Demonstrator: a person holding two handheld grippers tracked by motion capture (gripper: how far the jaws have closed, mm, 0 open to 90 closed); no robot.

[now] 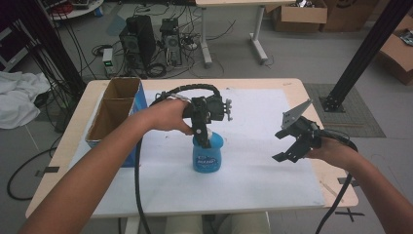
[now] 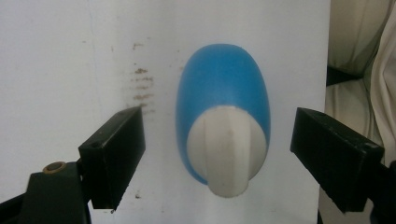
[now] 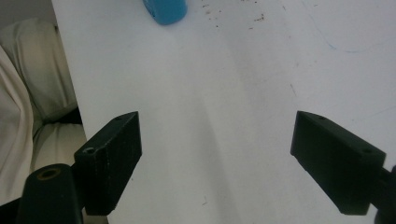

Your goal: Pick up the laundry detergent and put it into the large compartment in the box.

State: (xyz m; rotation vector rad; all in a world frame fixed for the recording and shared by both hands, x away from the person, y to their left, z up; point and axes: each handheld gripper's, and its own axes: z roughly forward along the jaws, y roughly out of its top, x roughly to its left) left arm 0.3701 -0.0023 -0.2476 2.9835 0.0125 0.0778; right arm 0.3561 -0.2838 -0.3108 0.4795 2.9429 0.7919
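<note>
A blue bottle with a white cap stands upright on the white sheet near the table's middle. My left gripper hangs straight above it, pointing down. In the left gripper view the blue bottle and its white cap sit between the two jaws, which stand wide apart and touch nothing. My right gripper is held open above the sheet's right side, well away from the bottle. The right gripper view has the blue bottle's base at the top edge and bare sheet between the jaws.
An open cardboard box with a blue side stands along the table's left edge. The person's legs are below the near table edge. Computer towers, cables and a black post are on the floor beyond the table.
</note>
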